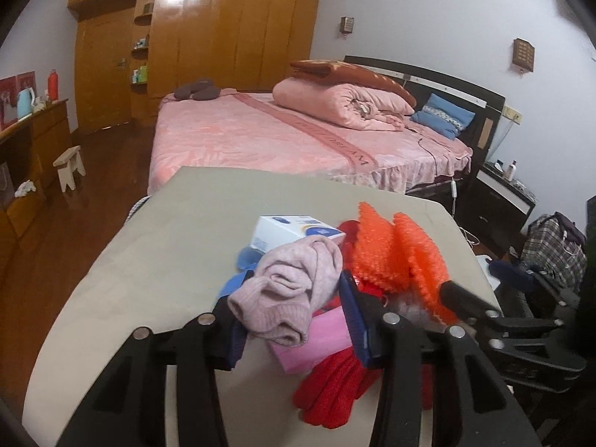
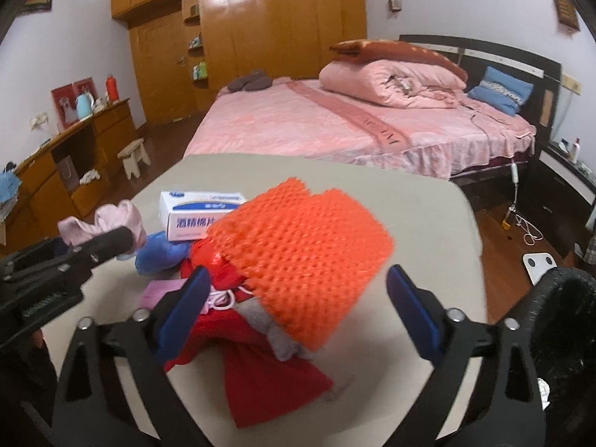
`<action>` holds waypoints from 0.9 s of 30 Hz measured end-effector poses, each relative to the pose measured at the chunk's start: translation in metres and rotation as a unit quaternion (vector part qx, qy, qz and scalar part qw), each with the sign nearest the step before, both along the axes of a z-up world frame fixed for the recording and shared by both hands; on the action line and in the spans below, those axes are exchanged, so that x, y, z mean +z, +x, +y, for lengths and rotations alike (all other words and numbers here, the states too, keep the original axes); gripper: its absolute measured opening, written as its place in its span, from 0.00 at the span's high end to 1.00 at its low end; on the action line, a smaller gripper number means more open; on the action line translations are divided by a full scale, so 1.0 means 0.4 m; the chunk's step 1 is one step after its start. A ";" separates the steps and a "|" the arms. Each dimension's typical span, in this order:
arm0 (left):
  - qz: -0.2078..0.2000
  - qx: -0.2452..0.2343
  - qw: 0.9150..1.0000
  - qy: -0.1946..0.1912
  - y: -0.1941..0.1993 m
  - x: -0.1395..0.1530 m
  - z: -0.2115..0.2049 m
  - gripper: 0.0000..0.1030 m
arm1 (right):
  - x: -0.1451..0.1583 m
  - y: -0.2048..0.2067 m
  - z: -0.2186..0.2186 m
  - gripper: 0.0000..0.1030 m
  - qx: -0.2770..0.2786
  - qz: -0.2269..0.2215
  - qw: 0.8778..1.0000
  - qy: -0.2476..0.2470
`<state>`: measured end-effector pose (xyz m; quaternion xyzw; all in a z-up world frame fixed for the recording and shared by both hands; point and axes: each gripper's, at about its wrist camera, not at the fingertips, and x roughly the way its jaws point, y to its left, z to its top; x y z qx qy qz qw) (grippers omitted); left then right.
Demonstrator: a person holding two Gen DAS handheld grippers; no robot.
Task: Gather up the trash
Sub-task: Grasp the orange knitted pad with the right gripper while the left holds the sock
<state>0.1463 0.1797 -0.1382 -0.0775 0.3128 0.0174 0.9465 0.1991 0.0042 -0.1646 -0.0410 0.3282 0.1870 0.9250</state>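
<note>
Trash still heaped on the desk (image 1: 149,242): orange foam net (image 2: 298,238), pink knit cloth (image 1: 287,298), white box (image 1: 290,231), red cloth (image 2: 260,372). Nothing visibly binned, so the task looked early, with most of it left to do.

Right gripper (image 2: 300,279) had its jaws spread wide around the net, with no pad seen pressing on it. The net was blurred and seemed raised off the pile, its long axis running from the near edge toward the bed (image 1: 242,138), jagged end farthest.

Left gripper (image 1: 287,298) had its jaws partly closed on the pink cloth, apparently gripping it.

What was probably a black bin (image 2: 566,298) stood low to the right, beside the desk.
</note>
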 end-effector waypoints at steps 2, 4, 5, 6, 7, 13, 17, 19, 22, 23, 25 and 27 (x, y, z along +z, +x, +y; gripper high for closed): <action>0.000 0.005 1.000 0.000 -0.003 0.000 0.011 0.57 | -0.014 0.012 0.017 0.21 0.003 0.009 1.000 -0.005; -0.001 0.008 1.000 -0.001 -0.006 0.000 0.017 0.57 | -0.027 0.023 0.029 0.27 0.003 0.013 1.000 -0.012; -0.001 0.008 1.000 -0.001 -0.005 0.001 0.019 0.57 | -0.033 0.029 0.035 0.34 0.005 0.018 1.000 -0.015; -0.001 0.009 1.000 -0.001 -0.006 0.000 0.020 0.57 | -0.040 0.033 0.036 0.45 0.006 0.022 1.000 -0.017; -0.001 0.010 1.000 -0.001 -0.007 -0.001 0.020 0.57 | -0.044 0.037 0.036 0.51 0.008 0.027 0.999 -0.018; -0.003 0.006 1.000 0.000 -0.009 0.000 0.014 0.57 | -0.026 0.026 0.009 0.87 0.026 0.034 0.999 0.009; -0.005 0.001 1.000 0.001 -0.012 0.008 -0.009 0.57 | 0.004 0.000 -0.020 0.88 0.031 0.025 0.999 0.028; -0.006 -0.004 1.000 0.001 -0.017 0.013 -0.022 0.57 | 0.018 -0.013 -0.035 0.88 0.029 0.022 0.999 0.033; -0.006 -0.010 1.000 0.003 -0.020 0.021 -0.048 0.57 | 0.039 -0.029 -0.062 0.88 0.019 0.017 0.999 0.038; -0.005 -0.011 1.000 0.005 -0.020 0.025 -0.058 0.57 | 0.047 -0.028 -0.069 0.88 0.016 0.017 0.999 0.039; -0.008 -0.014 1.000 0.003 -0.023 0.034 -0.078 0.57 | 0.060 -0.037 -0.084 0.88 0.010 0.013 0.999 0.042; -0.010 -0.016 1.000 0.004 -0.027 0.041 -0.093 0.57 | 0.073 -0.050 -0.102 0.88 0.003 0.007 0.999 0.044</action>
